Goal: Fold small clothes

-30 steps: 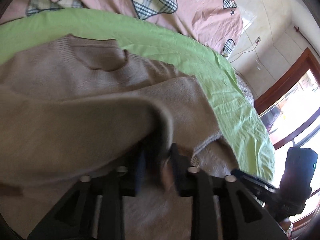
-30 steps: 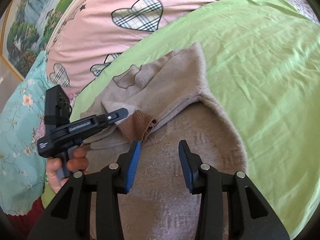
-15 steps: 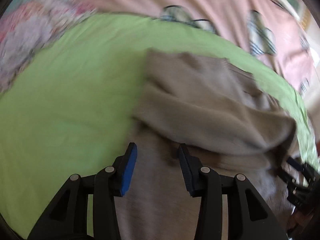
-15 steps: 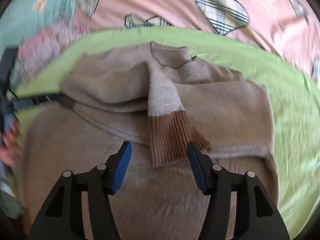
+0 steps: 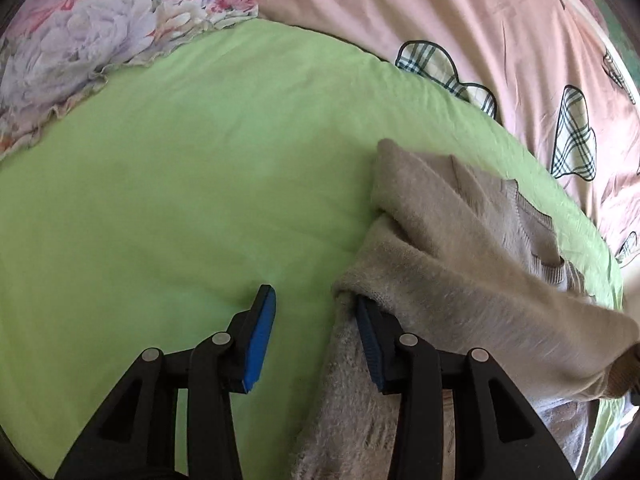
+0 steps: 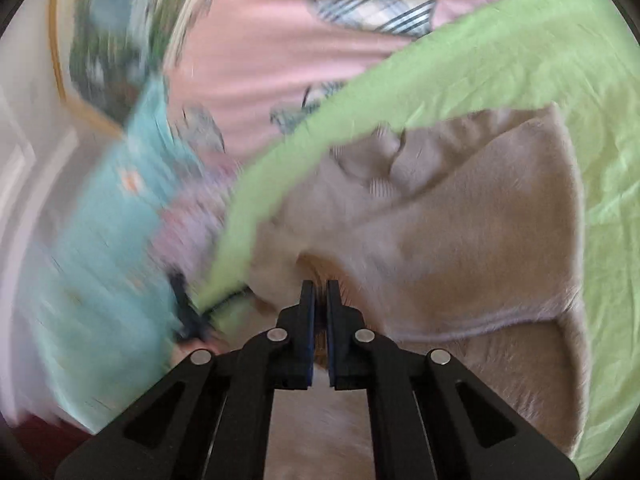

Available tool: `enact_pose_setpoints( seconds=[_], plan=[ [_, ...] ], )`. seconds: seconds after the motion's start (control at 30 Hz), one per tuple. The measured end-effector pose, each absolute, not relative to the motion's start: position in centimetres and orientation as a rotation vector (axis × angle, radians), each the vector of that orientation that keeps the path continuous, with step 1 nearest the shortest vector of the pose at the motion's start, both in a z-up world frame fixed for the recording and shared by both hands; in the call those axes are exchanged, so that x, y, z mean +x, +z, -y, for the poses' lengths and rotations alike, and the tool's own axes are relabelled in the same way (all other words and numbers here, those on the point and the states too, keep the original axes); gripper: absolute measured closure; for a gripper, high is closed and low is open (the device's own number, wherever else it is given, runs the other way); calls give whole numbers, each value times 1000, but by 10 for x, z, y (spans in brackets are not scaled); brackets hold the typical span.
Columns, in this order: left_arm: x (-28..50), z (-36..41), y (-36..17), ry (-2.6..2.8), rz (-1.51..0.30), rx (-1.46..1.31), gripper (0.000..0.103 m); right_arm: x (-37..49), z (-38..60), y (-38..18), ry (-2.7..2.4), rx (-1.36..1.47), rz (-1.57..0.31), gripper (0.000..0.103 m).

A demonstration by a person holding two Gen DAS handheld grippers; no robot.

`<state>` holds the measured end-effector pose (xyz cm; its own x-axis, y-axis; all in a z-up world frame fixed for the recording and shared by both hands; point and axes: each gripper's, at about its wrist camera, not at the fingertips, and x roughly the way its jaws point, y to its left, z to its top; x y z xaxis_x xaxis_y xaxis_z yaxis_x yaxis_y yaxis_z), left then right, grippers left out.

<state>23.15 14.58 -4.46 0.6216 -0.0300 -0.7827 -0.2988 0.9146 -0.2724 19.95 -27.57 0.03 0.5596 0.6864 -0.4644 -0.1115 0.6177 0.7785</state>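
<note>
A beige knitted sweater (image 5: 452, 280) lies on a green sheet (image 5: 180, 184). In the left wrist view my left gripper (image 5: 314, 320) is open at the sweater's left edge, its right finger tucked under the folded sleeve, its left finger over bare sheet. In the right wrist view the sweater (image 6: 460, 240) fills the middle and right. My right gripper (image 6: 320, 292) is shut on the brown ribbed cuff of a sleeve, which it holds over the sweater's body. That view is blurred by motion.
A pink quilt with plaid hearts (image 5: 460, 20) lies behind the green sheet. A floral pillow (image 5: 80, 40) sits at the far left. In the right wrist view a teal floral cloth (image 6: 112, 240) is at the left.
My right gripper has closed on the brown cuff and swung left with it. My left gripper has shifted left to the sweater's edge and stays open.
</note>
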Motion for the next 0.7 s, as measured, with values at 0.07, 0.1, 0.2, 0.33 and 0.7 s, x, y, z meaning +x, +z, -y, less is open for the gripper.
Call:
enact_pose_setpoints(
  seconds=[0.07,0.1,0.2,0.33,0.7],
  plan=[
    [228,-137,-46,156,-896,-359,61,209,298,-18,423,816,-894,98],
    [227,-135,-47,159,-896,-345,61,212,304,-27,367,808,-917,99],
    [222,-136,-48,155,-894,-352,63,217,317,-53,277,832,-953,100],
    [219,-137,-46,145,-894,-349,63,207,315,-64,239,854,-934,97],
    [227,-126,-45,141,-901,-300,63,206,251,-57,254,542,-966,91]
  ],
)
